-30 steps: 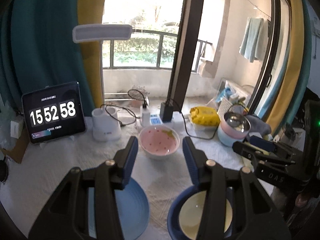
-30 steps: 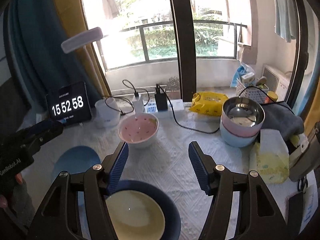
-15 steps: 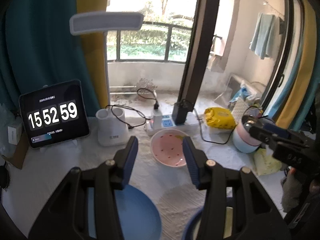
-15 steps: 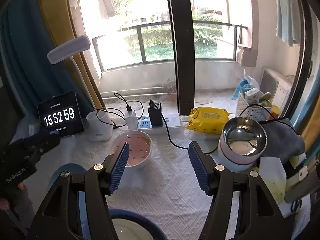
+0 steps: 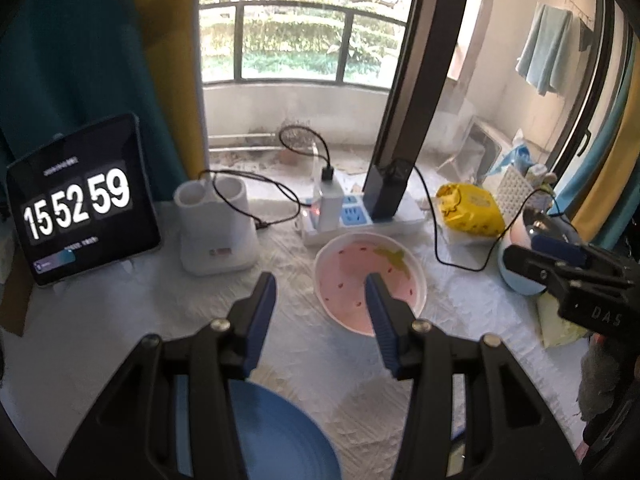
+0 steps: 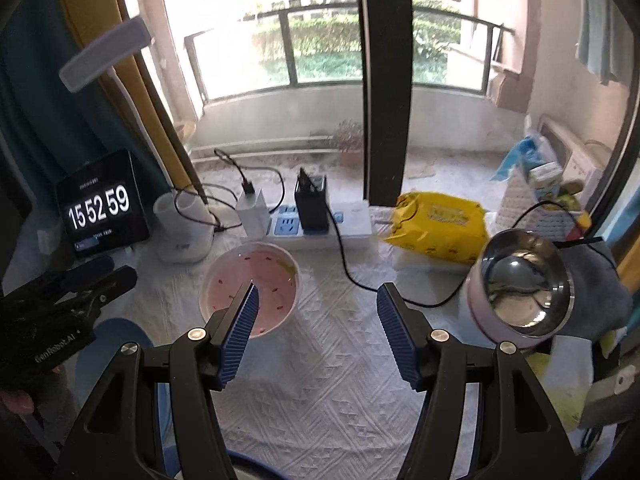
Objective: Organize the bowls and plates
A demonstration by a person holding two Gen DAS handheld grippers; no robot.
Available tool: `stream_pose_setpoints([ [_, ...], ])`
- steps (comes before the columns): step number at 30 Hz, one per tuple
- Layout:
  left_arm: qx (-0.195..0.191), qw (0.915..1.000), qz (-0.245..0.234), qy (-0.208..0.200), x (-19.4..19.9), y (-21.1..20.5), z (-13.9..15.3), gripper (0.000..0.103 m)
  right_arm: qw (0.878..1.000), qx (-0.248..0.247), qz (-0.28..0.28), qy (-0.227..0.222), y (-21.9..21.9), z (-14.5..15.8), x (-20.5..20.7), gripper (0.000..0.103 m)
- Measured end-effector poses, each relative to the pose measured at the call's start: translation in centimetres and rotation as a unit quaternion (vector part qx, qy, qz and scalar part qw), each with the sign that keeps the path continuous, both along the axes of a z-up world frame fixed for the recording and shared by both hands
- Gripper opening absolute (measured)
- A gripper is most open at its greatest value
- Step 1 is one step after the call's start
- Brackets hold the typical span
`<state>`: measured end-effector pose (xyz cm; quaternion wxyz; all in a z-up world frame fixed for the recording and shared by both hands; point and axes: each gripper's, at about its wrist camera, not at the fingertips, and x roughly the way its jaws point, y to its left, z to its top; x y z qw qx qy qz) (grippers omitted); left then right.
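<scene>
From the left wrist, the left gripper [image 5: 320,294] hangs with jaws apart and empty over the bench [image 5: 120,320]; the pink bowl [image 5: 370,280] sits mid-bench toward the far edge, a blue plate [image 5: 280,436] near the front.

From the right wrist, the right gripper [image 6: 316,304] stands wide, holding nothing; the steel bowl [image 6: 524,284] tops a stack at the right edge.

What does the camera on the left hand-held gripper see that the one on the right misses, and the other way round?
Only the left wrist view shows the full sweep of the blue plate close below; the right view catches just an edge of it.

Only the right wrist view looks into the steel bowl, stacked on other bowls.

Both show the pink bowl, the clock tablet, the power strip and the yellow packet.
</scene>
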<state>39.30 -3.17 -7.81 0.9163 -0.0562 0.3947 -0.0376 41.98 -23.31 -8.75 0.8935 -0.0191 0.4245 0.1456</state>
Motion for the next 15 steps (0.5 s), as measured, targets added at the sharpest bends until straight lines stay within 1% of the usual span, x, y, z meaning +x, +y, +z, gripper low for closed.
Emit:
stream_pose_setpoints([
  [3,-0.004,0.9999,-0.005,0.015,1.0,-0.2,-1.2,0.048,1.0,0.003,0.011,0.018,0.6,-1.2,1.0,0.066],
  [6,-0.008,0.9995,-0.003,0.032,2.0,-0.2,-2.5,0.048,0.999,0.02,0.024,0.043,1.1,-2.7,2.1,0.066],
  [9,-0.013,0.9988,0.0,0.047,2.8,0.0,-3.7,0.048,0.997,0.021,0.024,0.064,1.3,-4.4,3.3,0.066],
  [15,-0.017,0.9972,0.003,0.073,4.4,-0.2,-5.8,0.048,0.994,0.034,0.028,0.097,1.5,-6.8,5.3,0.066],
])
